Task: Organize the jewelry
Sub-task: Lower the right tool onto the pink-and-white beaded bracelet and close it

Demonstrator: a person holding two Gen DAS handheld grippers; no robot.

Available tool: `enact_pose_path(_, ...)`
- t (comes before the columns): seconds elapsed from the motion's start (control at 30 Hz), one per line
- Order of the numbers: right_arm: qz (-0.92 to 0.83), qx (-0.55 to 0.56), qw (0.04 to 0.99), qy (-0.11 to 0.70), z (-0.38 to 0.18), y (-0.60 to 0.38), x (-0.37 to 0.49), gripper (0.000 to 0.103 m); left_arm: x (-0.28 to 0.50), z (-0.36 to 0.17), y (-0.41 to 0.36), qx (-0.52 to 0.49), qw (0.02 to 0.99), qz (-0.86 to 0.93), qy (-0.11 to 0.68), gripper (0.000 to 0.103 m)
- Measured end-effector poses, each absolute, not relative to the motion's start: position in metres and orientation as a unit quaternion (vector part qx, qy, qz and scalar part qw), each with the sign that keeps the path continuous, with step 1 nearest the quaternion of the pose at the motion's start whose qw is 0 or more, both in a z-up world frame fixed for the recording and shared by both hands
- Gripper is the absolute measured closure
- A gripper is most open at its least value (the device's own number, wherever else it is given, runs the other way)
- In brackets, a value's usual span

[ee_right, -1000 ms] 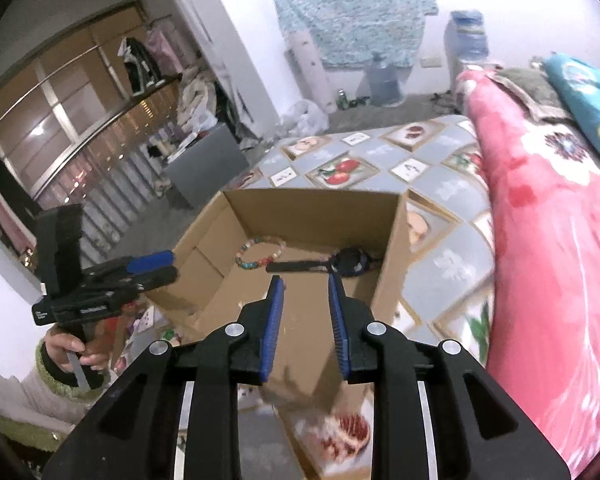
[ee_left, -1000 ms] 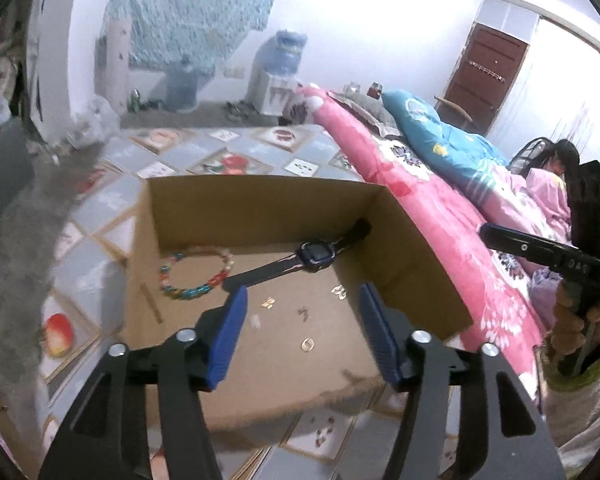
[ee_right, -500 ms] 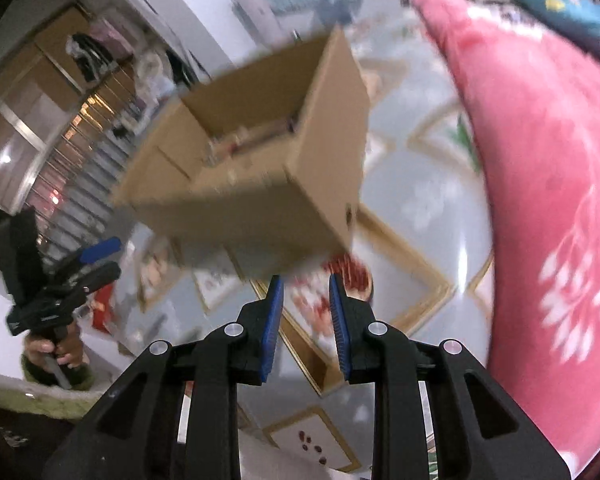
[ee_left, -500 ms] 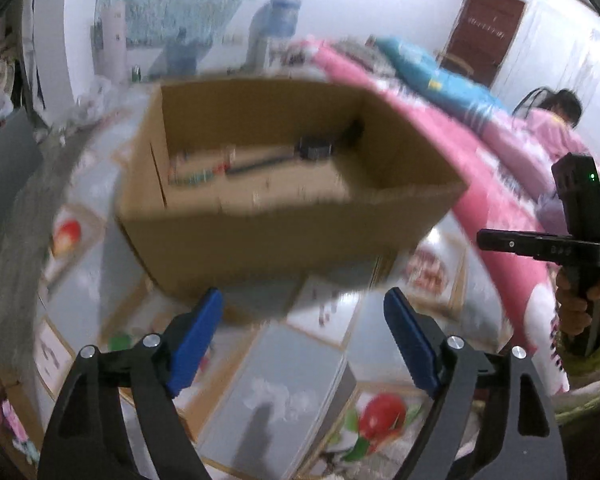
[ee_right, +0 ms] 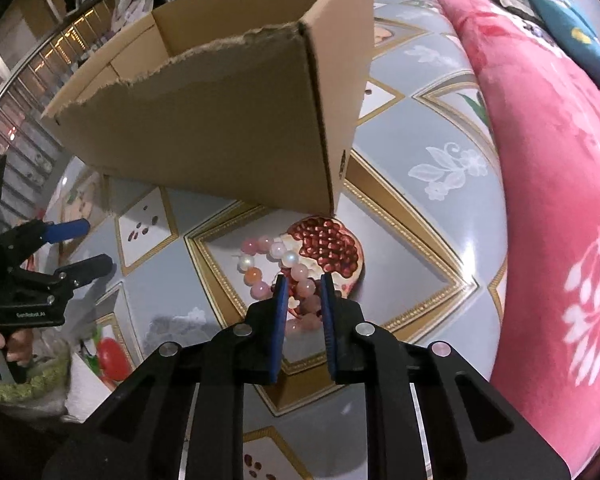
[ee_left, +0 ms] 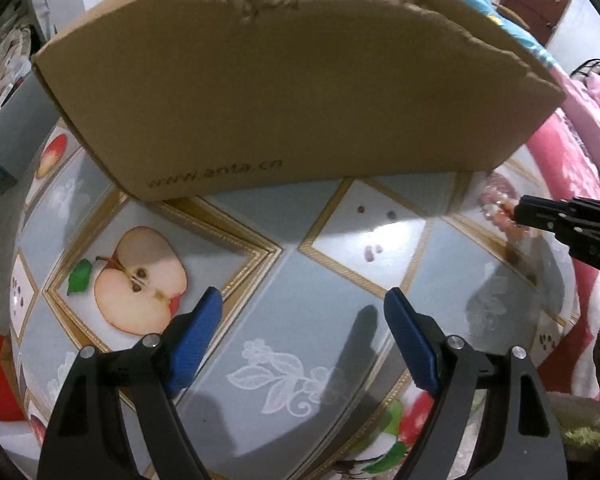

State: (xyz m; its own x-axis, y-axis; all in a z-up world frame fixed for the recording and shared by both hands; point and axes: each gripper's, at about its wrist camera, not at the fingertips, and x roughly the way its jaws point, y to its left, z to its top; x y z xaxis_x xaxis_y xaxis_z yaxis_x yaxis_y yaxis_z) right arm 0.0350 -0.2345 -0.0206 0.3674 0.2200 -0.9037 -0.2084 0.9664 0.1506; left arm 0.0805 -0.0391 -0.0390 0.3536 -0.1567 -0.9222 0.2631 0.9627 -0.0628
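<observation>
The pink bead bracelet beside the cardboard box is straddled by the right gripper, jaws narrowly parted (not yet clenched), for boxing; the left gripper is held wide open.

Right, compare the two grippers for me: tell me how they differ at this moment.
The left gripper has its blue fingers spread wide, with only bare patterned tablecloth between them. The right gripper has its fingers set narrowly, straddling part of the pink bead bracelet near the cardboard box. Both point down at the cloth and share black frames with blue fingers.
</observation>
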Motion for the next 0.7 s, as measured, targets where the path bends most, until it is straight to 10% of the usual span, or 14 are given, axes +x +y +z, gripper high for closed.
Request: enact_pose_path(0.7,0.209,0.014,0.805,0.555,-0.029,-0.184,0.035,0.095,0.086,-0.045,-0.040,0.060,0.821,-0.109,0.557,0.016)
